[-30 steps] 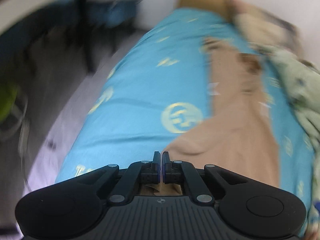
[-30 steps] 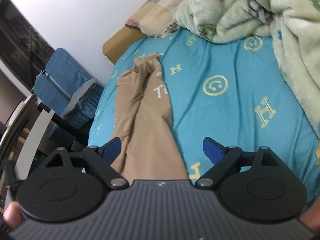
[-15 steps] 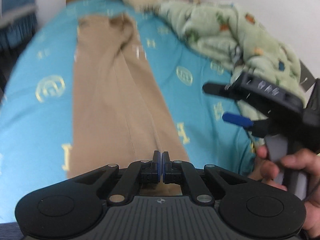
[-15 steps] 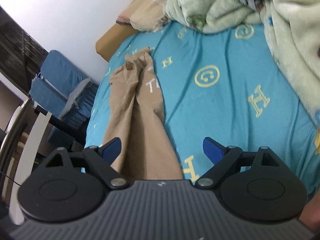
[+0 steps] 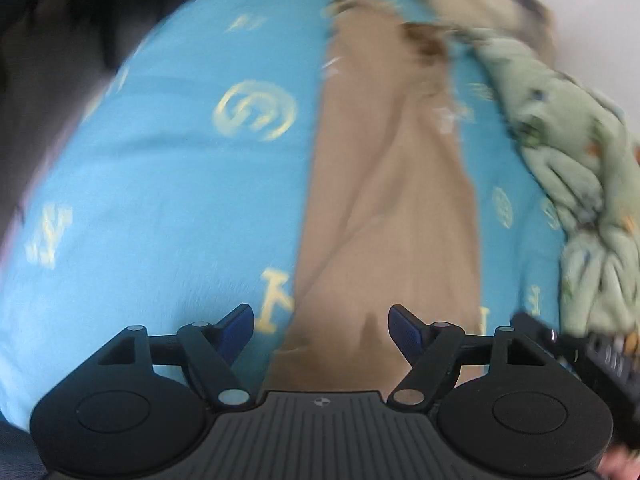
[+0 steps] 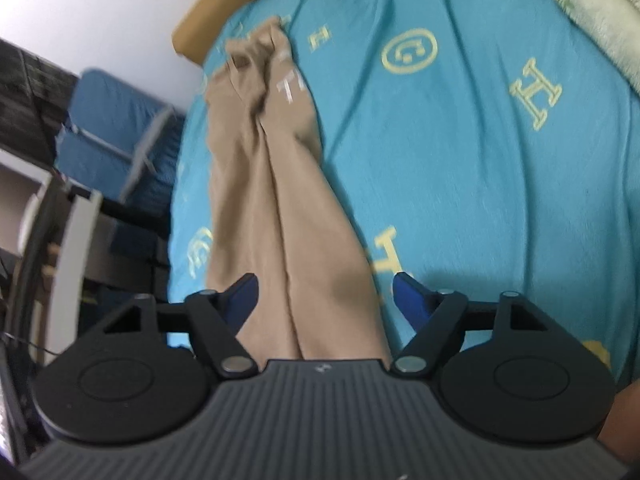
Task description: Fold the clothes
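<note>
The tan trousers (image 6: 280,184) lie stretched lengthwise on your bed's blue sheet (image 6: 460,152), legs side by side, the near end reaching under both tools. Your left gripper (image 5: 321,330) hangs over that near end with its jaws opening; cloth shows below the gap, but the pads do not press it. Your right gripper (image 6: 325,298) has its jaws closing, still spread, with the trousers below them and unpinched. A pale green blanket (image 5: 576,168) is heaped along the sheet's far side. A blue chair (image 6: 116,136) stands beside the bed.
</note>
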{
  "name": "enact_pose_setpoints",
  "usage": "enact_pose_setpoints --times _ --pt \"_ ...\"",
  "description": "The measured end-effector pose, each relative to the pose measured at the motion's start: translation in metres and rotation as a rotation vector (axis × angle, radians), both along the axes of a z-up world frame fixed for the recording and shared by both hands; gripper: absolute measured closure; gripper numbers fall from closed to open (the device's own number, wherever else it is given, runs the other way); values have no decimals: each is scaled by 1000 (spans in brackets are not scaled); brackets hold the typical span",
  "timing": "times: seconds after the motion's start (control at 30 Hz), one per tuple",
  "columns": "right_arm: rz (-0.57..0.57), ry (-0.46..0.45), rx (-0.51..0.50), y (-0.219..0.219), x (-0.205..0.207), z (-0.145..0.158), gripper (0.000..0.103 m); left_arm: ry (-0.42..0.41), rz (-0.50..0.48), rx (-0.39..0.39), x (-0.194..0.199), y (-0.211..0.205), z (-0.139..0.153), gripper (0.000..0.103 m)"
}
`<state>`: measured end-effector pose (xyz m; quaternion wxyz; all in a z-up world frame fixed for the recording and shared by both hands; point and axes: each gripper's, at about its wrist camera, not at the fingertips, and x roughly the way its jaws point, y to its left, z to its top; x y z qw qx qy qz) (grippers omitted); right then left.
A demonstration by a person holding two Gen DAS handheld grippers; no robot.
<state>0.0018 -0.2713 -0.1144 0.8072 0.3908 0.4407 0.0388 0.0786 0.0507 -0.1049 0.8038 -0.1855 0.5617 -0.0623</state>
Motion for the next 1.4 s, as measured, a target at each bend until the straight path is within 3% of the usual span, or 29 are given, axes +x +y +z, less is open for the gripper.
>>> enact_pose_setpoints --times 0.13,0.23,0.27,0.33,0.37,0.4,0.57,0.83,0.87,0.9,1.0,1.13,1.27,1.4 --pt "15 59 -39 7 0 -11 30 39 10 -44 4 -4 -14 28" --pt "35 58 -83 14 -1 -13 31 50 -2 -62 1 -9 -21 39" --pt "43 57 -98 17 -2 -13 33 51 -8 -66 -1 -10 -21 51" --pt "54 69 -111 20 -4 -13 53 55 -10 -66 -6 -10 -22 69" --pt "57 86 -89 19 -5 -15 67 55 -11 -63 -8 -9 -21 73" --pt "63 102 -66 18 -6 -17 72 50 -19 -63 -9 -10 -19 75" --pt "143 157 6 29 -8 -20 72 25 -43 -71 -20 -9 -12 88" --pt "236 167 -8 47 -12 -11 73 -61 5 -155 -46 8 6 93" --pt "237 152 -11 47 -14 -9 86 -73 8 -171 -50 9 9 93" --pt "236 135 -22 47 -16 -6 91 -86 10 -186 -54 11 12 93" --pt "170 45 -20 37 -28 14 93 -137 37 -270 -65 16 24 95" --pt "68 -100 61 12 -48 53 95 -185 98 -405 -74 35 46 96" --pt "33 -211 56 3 -59 99 98 -245 121 -445 -79 41 83 97" --pt "27 -280 61 -6 -79 126 98 -277 114 -476 -91 39 109 97"
